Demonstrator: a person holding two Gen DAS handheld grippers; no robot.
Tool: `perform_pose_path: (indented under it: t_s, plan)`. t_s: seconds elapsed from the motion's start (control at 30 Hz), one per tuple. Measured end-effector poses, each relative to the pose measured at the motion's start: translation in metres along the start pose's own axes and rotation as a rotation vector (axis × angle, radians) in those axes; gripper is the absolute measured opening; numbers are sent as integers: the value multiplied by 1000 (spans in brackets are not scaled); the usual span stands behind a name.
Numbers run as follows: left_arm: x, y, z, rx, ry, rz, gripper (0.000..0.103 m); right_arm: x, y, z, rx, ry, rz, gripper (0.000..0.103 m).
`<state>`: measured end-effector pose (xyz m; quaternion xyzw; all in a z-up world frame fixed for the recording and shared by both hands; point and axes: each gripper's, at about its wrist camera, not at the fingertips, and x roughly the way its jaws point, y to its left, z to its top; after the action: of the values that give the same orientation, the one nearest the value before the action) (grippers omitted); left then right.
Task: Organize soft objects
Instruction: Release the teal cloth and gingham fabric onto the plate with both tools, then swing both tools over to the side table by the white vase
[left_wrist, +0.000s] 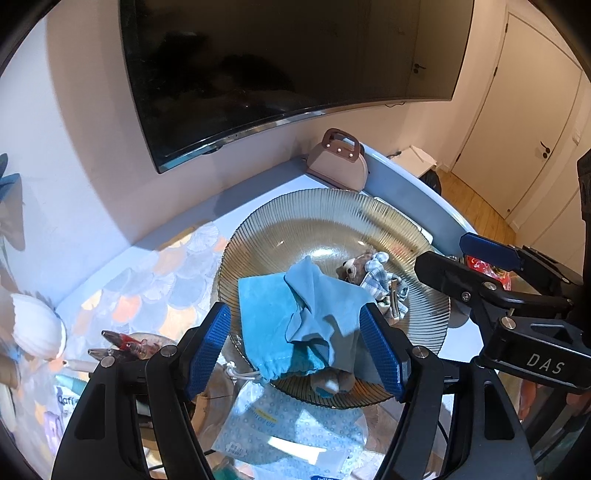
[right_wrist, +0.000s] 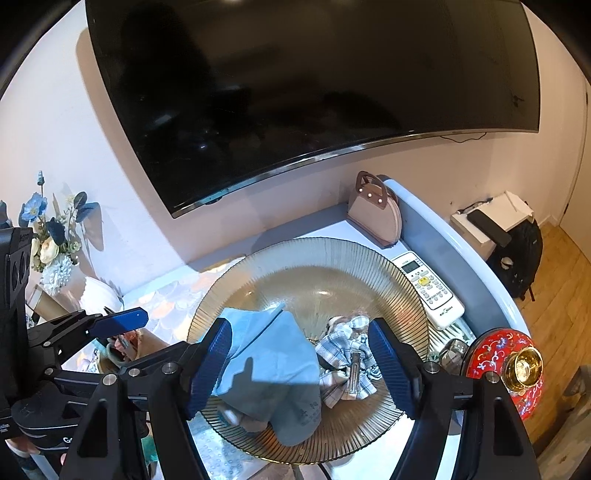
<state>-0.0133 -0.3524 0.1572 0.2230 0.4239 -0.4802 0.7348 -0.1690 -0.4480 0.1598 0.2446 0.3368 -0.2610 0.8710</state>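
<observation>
A ribbed glass plate (left_wrist: 369, 218) (right_wrist: 314, 258) holds the soft things. On it lie a teal drawstring pouch (left_wrist: 264, 314), a light blue cloth (left_wrist: 325, 295) (right_wrist: 273, 362), a small brown teddy bear (left_wrist: 354, 267) and a grey checked cloth with a clip (left_wrist: 384, 284) (right_wrist: 343, 369). My left gripper (left_wrist: 295, 347) is open, its fingers on either side of the blue cloth and pouch, above them. My right gripper (right_wrist: 299, 365) is open over the plate, straddling the blue and checked cloths. It also shows at the right of the left wrist view (left_wrist: 491, 251).
A wall TV (left_wrist: 277, 74) hangs above the table. A pink handbag (left_wrist: 340, 162) stands behind the plate. A remote (right_wrist: 428, 288) and a red lidded jar (right_wrist: 506, 369) lie to the right. Flowers (right_wrist: 51, 236), a shell (left_wrist: 37, 328), pens and tissue packs (left_wrist: 291, 432) lie left and front.
</observation>
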Motion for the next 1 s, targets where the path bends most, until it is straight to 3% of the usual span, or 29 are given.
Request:
perform_pose_path:
  t_s: [0.13,0.27,0.43,0.6,0.77,0.83,0.93,1.0]
  plan:
    - [-6,3,-2,-9,-16,-3,71,-4,3,1,-3,-7,2,75]
    - [-29,15,-2,-49,-104,-27,71,-19,8,6,27,-74,57,75]
    - [-90,75,-8,-225,-308,-21,71,-33,40,9,-26,-152,168,83]
    - [-152,167,-50,-506,-447,95,76,-41,103,5,-162,-188,343,83]
    - [-178,242,-126,-719,-431,320,76,-32,181,-8,-317,-129,520,84]
    - [-176,263,-154,-791,-405,371,77,-23,209,-17,-374,-88,559,84]
    - [-148,296,-200,-889,-298,467,77,6,262,-45,-498,23,585,84]
    - [-114,315,-225,-913,-182,522,77,28,287,-64,-557,107,598,84]
